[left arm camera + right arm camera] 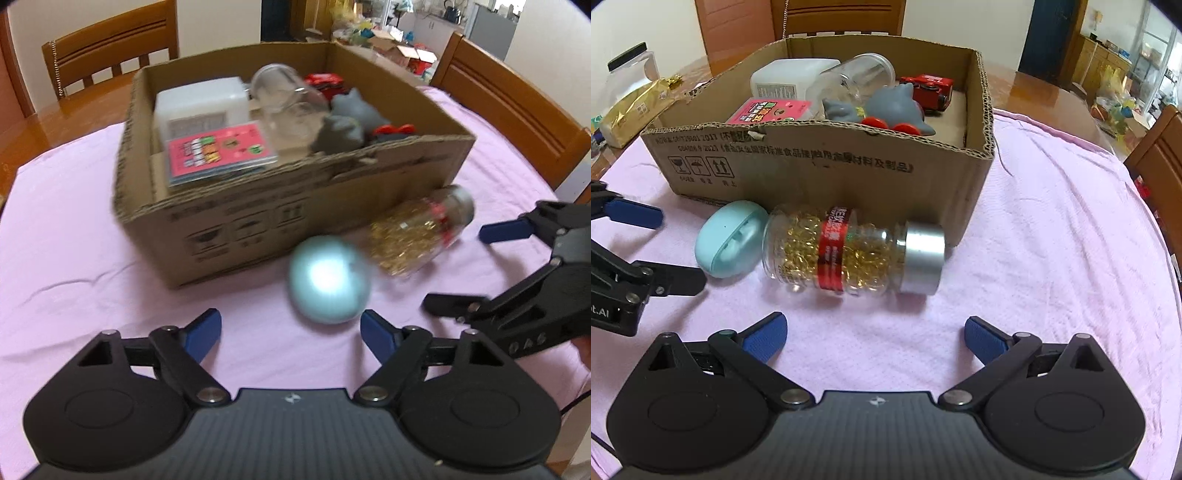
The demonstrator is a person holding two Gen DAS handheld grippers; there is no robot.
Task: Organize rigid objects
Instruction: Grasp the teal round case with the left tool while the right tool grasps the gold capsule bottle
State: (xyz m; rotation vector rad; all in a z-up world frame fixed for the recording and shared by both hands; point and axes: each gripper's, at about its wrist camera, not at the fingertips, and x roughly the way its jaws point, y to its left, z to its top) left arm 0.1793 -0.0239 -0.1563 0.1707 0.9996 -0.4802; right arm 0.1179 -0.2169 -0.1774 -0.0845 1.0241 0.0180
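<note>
Capsule bottle point(849, 251) lies on its side on the pink cloth covering the tabletop point(1052, 240), just in front of the cardboard box point(827, 162), its silver cap toward the box's corner. It is clear, ribbed plastic packed with golden capsules, banded by a red label. Touching its base is a smooth, rounded pale-teal case point(731, 238). Both probably await sorting into the box, which already holds a white container, a clear jar, a pink packet, grey toys and a red toy car. Left gripper point(291, 328) and right gripper point(875, 332) each hover with fingers spread, holding nothing.
</note>
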